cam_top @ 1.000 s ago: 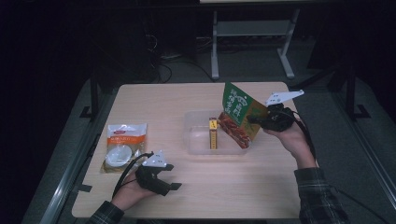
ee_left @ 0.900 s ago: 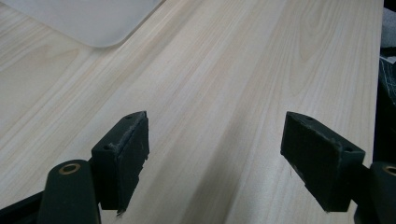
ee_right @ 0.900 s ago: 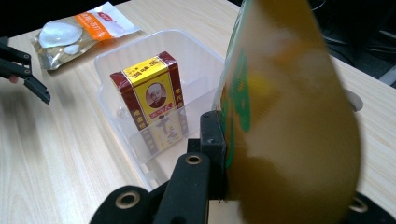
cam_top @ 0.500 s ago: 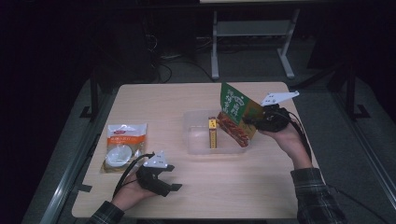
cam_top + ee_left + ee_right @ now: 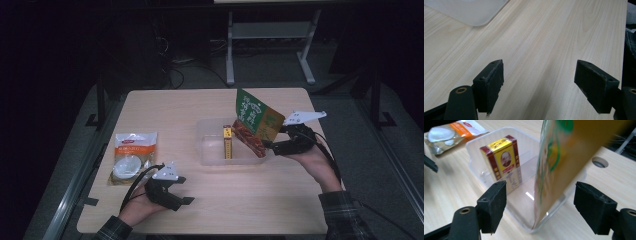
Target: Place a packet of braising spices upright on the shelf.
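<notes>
A flat green and orange package (image 5: 255, 121) stands tilted with its lower edge inside the clear plastic container (image 5: 210, 159). My right gripper (image 5: 272, 147) is at the container's right end. Its jaws have just been opening and now stand wide on either side of the package (image 5: 556, 165) without touching it. A yellow and red box (image 5: 227, 141) stands upright in the container's middle (image 5: 502, 162). My left gripper (image 5: 184, 200) rests open near the table's front left, with bare wood between its pads (image 5: 491, 82).
A clear pouch with an orange label (image 5: 132, 154) lies flat at the table's left, just beyond the left hand. A round cable hole (image 5: 599, 162) sits in the tabletop beyond the container. A metal table frame stands on the floor behind.
The right gripper has shifted a little left and down, and its jaws have opened off the green package. The package's lower edge now sits in the container. The left hand stayed put.
</notes>
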`<state>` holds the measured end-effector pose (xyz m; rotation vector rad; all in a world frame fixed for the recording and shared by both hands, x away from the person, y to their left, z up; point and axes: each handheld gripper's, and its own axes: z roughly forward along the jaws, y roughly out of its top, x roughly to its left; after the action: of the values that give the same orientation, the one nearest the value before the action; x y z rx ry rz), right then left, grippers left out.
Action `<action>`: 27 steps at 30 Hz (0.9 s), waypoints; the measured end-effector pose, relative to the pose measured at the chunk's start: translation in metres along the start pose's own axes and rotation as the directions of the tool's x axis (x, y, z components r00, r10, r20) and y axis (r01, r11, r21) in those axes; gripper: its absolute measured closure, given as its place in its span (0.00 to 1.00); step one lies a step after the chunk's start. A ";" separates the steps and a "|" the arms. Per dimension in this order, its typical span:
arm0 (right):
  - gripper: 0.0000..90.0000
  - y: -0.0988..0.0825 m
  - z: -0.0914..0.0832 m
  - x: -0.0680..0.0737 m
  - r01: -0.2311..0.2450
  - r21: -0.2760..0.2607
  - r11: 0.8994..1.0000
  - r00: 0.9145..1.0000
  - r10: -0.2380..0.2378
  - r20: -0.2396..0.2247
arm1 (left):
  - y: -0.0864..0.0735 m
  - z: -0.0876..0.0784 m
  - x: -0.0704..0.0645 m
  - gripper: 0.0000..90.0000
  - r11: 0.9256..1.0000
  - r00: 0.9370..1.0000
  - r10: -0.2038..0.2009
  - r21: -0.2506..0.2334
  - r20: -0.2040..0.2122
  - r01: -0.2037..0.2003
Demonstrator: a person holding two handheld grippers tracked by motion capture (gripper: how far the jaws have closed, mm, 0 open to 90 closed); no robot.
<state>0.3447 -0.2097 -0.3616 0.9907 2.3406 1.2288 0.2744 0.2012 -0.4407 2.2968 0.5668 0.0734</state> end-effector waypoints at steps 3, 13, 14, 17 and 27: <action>0.29 -0.012 -0.004 0.003 -0.003 0.011 1.000 1.000 0.003 0.000 | 0.000 0.000 0.000 0.26 1.000 1.000 -0.002 0.002 0.002 0.002; 0.30 -0.048 -0.007 0.025 0.011 0.047 0.999 0.999 -0.009 -0.050 | -0.001 0.000 0.001 0.26 1.000 1.000 0.007 -0.002 0.002 -0.007; 0.30 -0.052 -0.005 0.029 0.012 0.047 0.999 0.998 -0.009 -0.061 | -0.001 -0.001 0.002 0.26 1.000 1.000 0.006 0.000 0.000 -0.006; 0.30 -0.059 0.000 0.042 0.046 0.065 0.997 0.994 -0.039 -0.099 | -0.002 -0.001 0.004 0.26 1.000 1.000 -0.002 -0.001 -0.003 0.002; 0.30 -0.075 0.027 0.085 0.124 0.106 0.987 0.963 -0.094 -0.253 | -0.004 -0.007 0.008 0.26 1.000 0.998 -0.025 0.011 -0.058 0.025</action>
<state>0.2667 -0.1629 -0.4350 0.7685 2.6507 1.2415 0.2784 0.2112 -0.4396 2.3049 0.6270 0.1249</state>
